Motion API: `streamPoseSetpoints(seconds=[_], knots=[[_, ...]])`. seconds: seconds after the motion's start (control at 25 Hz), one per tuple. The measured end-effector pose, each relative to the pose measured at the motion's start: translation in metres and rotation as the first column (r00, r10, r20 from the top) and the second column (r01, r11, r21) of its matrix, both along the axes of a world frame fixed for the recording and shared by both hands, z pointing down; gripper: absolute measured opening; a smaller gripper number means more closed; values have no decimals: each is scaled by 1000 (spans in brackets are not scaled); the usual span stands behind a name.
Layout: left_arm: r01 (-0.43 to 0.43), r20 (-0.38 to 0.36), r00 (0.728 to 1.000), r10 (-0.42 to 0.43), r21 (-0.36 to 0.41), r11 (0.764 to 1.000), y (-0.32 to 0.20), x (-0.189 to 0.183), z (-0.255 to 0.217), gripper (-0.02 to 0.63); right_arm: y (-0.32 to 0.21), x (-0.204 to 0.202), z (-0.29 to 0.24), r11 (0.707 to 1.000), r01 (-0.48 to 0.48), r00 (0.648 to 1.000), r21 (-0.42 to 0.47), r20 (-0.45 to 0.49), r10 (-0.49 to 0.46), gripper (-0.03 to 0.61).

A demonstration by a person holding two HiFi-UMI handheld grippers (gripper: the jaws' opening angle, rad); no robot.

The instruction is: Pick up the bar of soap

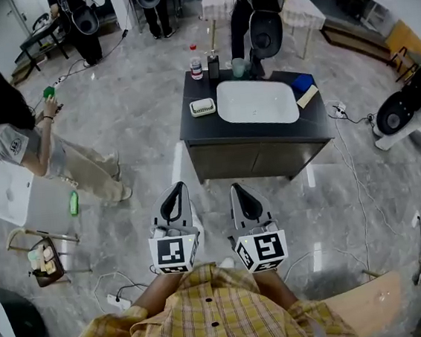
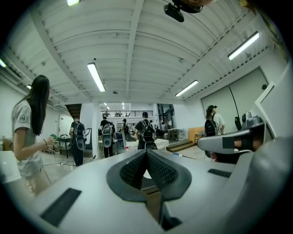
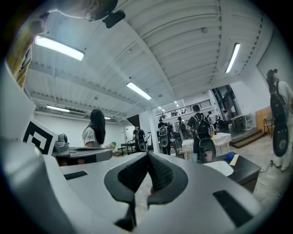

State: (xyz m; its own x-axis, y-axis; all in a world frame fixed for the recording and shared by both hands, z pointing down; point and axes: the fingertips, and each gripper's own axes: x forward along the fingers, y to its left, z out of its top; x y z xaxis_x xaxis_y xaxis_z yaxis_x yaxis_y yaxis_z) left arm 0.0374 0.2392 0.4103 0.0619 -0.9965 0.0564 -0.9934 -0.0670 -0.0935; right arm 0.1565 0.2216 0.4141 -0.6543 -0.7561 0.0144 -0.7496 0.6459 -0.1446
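The bar of soap [image 1: 202, 106] is pale and lies in a small dish at the left of a dark cabinet top [image 1: 198, 124], beside a white basin [image 1: 256, 101]. Both grippers hang close to my body, well short of the cabinet's front. In the head view my left gripper [image 1: 174, 190] has its black jaws pressed together with nothing between them, and so does my right gripper [image 1: 240, 191]. The left gripper view shows the left gripper [image 2: 146, 151] shut and empty. The right gripper view shows the right gripper [image 3: 148, 155] the same, with the basin [image 3: 220, 167] beyond it.
At the cabinet's back edge stand a red-capped bottle [image 1: 196, 67], a dark bottle [image 1: 213, 66] and a cup [image 1: 239, 67]; a blue sponge [image 1: 302, 83] lies right of the basin. A person [image 1: 20, 139] stands at the left. Cables [image 1: 361, 178] cross the floor; a wooden board [image 1: 366, 301] lies near right.
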Motion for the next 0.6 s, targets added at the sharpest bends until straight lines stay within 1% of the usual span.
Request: streamPoseSetpoints(seconds=[0.16, 0.32, 0.6], knots=[[-18, -11, 1000, 18, 3, 1000, -38, -16, 13, 12, -37, -15, 8, 1000, -15, 1000, 3, -12, 15, 18], [-43, -40, 998, 44, 24, 999, -86, -35, 12, 11, -78, -34, 6, 999, -28, 999, 20, -33, 29, 18], [-79, -68, 995, 79, -3, 997, -168, -66, 21, 12, -148, -69, 13, 999, -52, 997, -2, -66, 52, 18]])
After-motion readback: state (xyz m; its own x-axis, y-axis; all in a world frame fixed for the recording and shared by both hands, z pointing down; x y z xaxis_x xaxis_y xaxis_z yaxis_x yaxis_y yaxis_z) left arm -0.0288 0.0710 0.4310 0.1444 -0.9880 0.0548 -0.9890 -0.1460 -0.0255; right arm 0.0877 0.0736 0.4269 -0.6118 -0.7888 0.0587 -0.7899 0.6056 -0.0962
